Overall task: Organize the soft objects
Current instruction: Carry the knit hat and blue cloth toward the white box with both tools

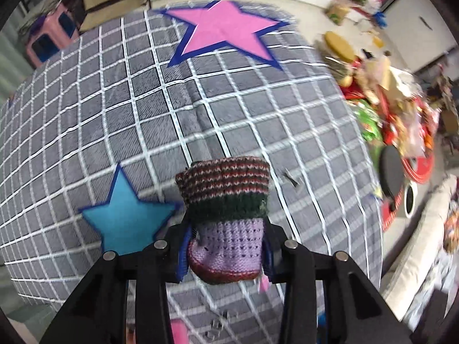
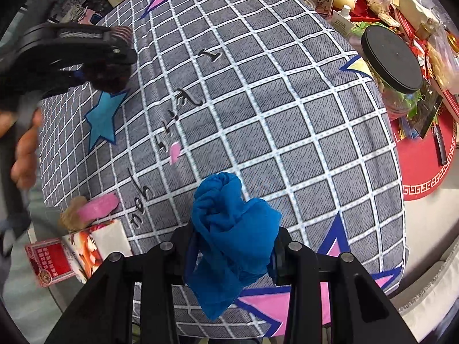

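While both hands hover over a padded grey checked cushion (image 2: 287, 109), each gripper carries a soft item: the left gripper (image 1: 226, 246) has its fingers (image 1: 183, 252) pinching a knitted sock (image 1: 226, 215) banded in lilac, dark green and red-and-white stripes, and the right gripper (image 2: 232, 252) has its fingers (image 2: 276, 261) clamped on a bunched blue cloth (image 2: 232, 229), which droops below the pads. The sock stands up out of the left fingers above the cushion, close to a turquoise star (image 1: 126, 223) printed on the cover; a large pink star (image 1: 223, 34) lies further off.

The step in hand looks like carrying both pieces to wherever they are to be sorted. Doing it well probably means keeping the pinch firm on the sock's lilac middle, since the knit is springy and could slide out, and keeping the loose tail of the blue cloth from dragging across the cover or snagging on the other tool.

Seen from the right wrist, the left gripper and the person's hand (image 2: 25, 149) sit at the cushion's far left edge, well apart from the blue cloth. Clutter crowds the cushion: a black-lidded jar (image 2: 393, 60) and a red mat (image 2: 424, 166) with packets on one side, and a roll of pink tape (image 2: 97, 206) and a red box (image 2: 48, 261) at the near left edge. No bin or tray for the soft things is visible.
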The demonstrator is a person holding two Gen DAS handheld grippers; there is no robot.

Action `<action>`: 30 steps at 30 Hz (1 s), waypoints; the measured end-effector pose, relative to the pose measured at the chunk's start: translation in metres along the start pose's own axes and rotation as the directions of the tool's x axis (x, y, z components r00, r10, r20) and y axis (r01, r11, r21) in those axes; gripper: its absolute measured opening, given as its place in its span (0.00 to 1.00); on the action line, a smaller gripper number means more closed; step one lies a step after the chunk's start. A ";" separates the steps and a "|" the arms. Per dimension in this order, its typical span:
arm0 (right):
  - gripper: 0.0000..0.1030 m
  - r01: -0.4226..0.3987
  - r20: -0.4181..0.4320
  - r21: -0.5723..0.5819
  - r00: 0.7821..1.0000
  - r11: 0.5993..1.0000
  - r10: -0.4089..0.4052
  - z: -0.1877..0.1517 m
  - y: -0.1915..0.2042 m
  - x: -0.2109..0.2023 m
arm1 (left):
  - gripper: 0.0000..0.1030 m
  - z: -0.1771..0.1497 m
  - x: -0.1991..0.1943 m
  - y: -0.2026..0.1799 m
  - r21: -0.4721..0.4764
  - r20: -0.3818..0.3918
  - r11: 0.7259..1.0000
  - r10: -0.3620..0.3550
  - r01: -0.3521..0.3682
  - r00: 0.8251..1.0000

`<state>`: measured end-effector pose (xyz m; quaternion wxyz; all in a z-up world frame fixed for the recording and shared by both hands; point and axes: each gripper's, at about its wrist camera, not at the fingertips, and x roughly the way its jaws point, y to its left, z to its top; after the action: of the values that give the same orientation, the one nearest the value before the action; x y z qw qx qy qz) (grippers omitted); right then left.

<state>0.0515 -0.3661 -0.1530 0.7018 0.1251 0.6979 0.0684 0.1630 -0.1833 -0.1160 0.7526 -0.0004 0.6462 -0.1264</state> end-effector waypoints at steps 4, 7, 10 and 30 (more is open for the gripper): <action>0.38 0.000 0.007 -0.002 1.000 1.000 0.000 -0.014 0.016 -0.001 | 0.41 -0.042 -0.035 -0.006 0.084 0.024 0.996 -0.027 0.025 0.999; 0.38 -0.007 0.011 -0.002 1.000 1.000 0.007 -0.031 0.028 -0.008 | 0.41 -0.080 -0.054 -0.014 0.136 0.021 0.989 -0.054 0.050 0.998; 0.38 0.004 0.013 -0.026 1.000 1.000 -0.004 -0.049 0.045 -0.012 | 0.41 -0.122 -0.075 -0.021 0.215 0.027 0.975 -0.068 0.060 0.997; 0.38 0.022 0.083 -0.156 0.997 0.988 -0.009 -0.159 0.155 -0.051 | 0.42 -0.299 -0.171 0.034 0.368 0.075 0.930 -0.042 0.011 0.996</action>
<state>-0.0959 -0.2186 -0.0612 0.7379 0.0669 0.6621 0.1124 -0.1440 -0.0693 -0.0044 0.7633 0.1264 0.5800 -0.2550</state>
